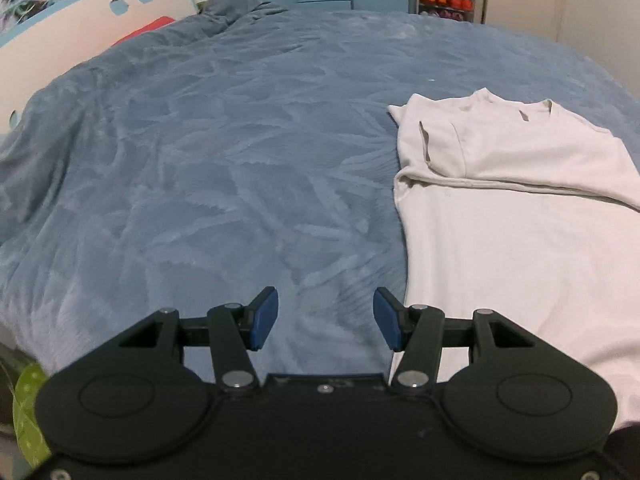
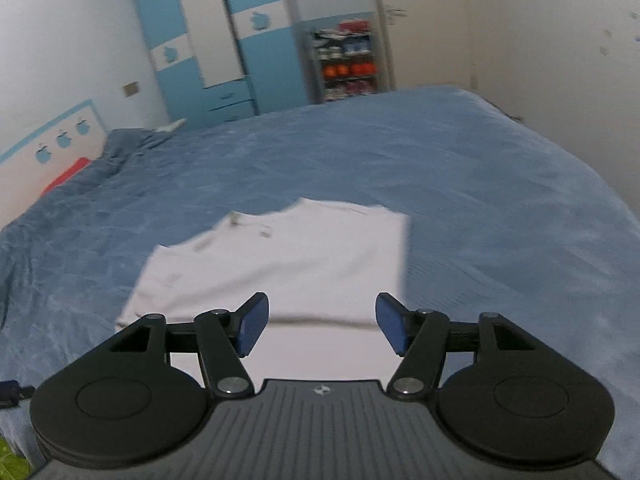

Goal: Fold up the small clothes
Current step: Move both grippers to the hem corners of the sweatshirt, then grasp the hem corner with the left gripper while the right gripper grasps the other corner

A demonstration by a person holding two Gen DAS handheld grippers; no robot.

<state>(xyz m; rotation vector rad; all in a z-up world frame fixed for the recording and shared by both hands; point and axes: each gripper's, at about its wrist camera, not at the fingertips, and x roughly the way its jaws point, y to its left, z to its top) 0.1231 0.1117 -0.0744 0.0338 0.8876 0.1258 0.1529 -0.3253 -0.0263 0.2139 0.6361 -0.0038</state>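
Note:
A white T-shirt (image 1: 516,216) lies flat on the blue bedspread (image 1: 224,152), collar away from me, with its sleeves folded in over the body. My left gripper (image 1: 325,318) hovers open just left of the shirt's near left edge, nothing between its blue pads. In the right wrist view the same shirt (image 2: 288,264) shows blurred, lying ahead and below. My right gripper (image 2: 322,326) is open over the shirt's near part, holding nothing.
The blue bedspread (image 2: 480,200) covers the whole bed, bunched at the far left corner (image 1: 236,6). A white headboard with blue apple shapes (image 1: 120,4) runs along the left. A blue wardrobe (image 2: 224,52) and a shoe rack (image 2: 346,66) stand beyond the bed.

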